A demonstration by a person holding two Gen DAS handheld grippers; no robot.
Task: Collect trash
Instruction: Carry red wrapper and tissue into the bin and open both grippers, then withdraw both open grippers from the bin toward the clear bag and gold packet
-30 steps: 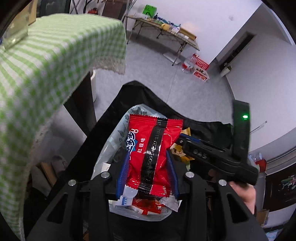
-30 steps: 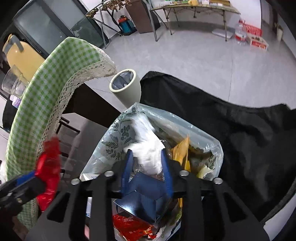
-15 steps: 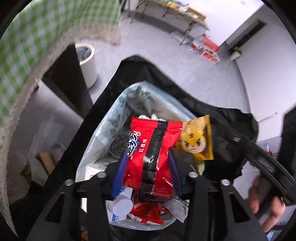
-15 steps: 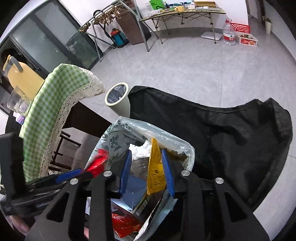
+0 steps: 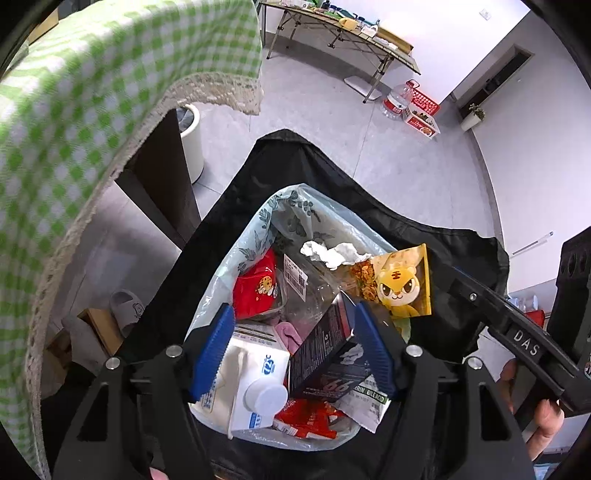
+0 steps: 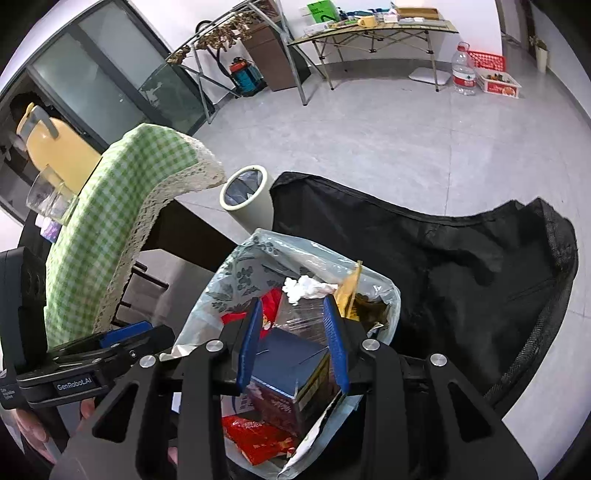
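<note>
A pale blue leaf-print trash bag [image 5: 280, 206] stands open inside a black fabric holder [image 5: 295, 158]. My left gripper [image 5: 293, 314] hangs over its mouth with the jaws opening and nothing between the pads. The red snack packet [image 5: 255, 291] lies loose in the bag by its left wall. Below are a milk carton [image 5: 255, 373], a dark box [image 5: 325, 354] and white tissue [image 5: 332, 253]. A yellow tiger packet [image 5: 402, 284] stands at the bag's right side. My right gripper [image 6: 291, 306] hovers above the bag [image 6: 258, 251], open; the yellow packet [image 6: 351, 291] stands just outside its right pad.
A table with a green checked cloth [image 5: 92, 92] overhangs on the left. A white bin [image 6: 247, 192] stands on the floor beyond the bag, and a slipper [image 5: 127, 306] lies under the table. A folding table [image 5: 343, 26] lines the far wall. A hand [image 5: 546, 417] holds the right gripper.
My left gripper sank toward the bag, its jaws spread and the red packet dropped in. The right gripper rose a little; the yellow packet is no longer between its pads.
</note>
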